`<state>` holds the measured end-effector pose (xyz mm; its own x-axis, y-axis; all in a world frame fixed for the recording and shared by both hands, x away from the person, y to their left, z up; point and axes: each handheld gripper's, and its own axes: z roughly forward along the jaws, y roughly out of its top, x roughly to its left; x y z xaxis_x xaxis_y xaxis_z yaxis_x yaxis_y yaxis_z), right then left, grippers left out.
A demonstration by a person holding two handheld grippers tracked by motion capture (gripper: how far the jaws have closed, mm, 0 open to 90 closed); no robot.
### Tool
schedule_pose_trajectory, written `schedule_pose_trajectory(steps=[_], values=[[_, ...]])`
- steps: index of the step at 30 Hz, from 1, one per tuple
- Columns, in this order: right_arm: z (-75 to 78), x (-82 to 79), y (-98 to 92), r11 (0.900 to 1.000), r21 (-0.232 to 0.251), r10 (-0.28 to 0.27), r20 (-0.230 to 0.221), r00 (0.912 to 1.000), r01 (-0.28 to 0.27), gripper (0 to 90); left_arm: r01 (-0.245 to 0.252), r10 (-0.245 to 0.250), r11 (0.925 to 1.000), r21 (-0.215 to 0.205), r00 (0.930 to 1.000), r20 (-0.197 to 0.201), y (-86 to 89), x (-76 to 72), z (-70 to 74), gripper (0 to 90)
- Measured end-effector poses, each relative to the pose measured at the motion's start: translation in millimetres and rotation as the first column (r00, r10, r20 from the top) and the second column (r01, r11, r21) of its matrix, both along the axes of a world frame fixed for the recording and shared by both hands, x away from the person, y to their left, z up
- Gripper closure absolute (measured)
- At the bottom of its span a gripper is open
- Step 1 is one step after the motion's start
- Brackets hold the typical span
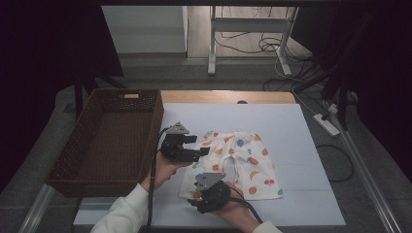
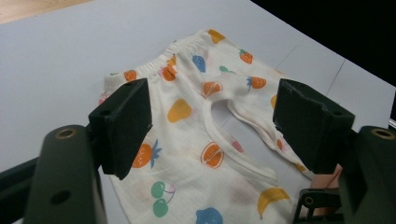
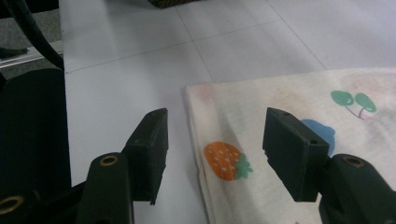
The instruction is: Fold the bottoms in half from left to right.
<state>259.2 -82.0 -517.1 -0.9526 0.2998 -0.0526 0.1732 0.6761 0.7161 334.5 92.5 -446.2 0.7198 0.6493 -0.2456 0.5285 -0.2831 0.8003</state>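
Small cream trousers (image 1: 243, 160) with a fruit print lie flat on the white table cover (image 1: 296, 131), waist toward the far side. My left gripper (image 1: 200, 152) hovers at the trousers' left side near the waist, jaws open. In the left gripper view the waistband and crotch of the trousers (image 2: 187, 140) show between its open jaws (image 2: 212, 109). My right gripper (image 1: 197, 196) is at the near left hem, open. In the right gripper view the cloth's side edge (image 3: 198, 121) runs between its spread jaws (image 3: 215, 140), and the pads do not press on it.
A brown wicker basket (image 1: 77, 145) stands empty on the left of the table; its corner (image 3: 163, 3) shows in the right gripper view. A power strip (image 1: 326, 124) and cables lie on the floor at right. A desk frame (image 1: 212, 43) stands beyond the table.
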Motion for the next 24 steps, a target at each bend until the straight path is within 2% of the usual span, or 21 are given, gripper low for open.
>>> schedule_pose_trajectory(steps=[17, 24], values=[[-5.7, 5.8, 12.4, 1.000, -0.020, -0.008, -0.006, 0.9999, 0.008, 41.1, -0.004, 0.004, 0.9999, 0.012, 1.0000, 0.002, -0.3, 3.1, -0.4, 27.1], [-10.4, 8.1, 28.3, 0.999, -0.037, 0.005, -0.019, 0.9998, -0.006, 41.1, -0.002, 0.002, 0.9999, 0.013, 1.0000, 0.003, -1.8, 2.7, -0.7, 27.1]])
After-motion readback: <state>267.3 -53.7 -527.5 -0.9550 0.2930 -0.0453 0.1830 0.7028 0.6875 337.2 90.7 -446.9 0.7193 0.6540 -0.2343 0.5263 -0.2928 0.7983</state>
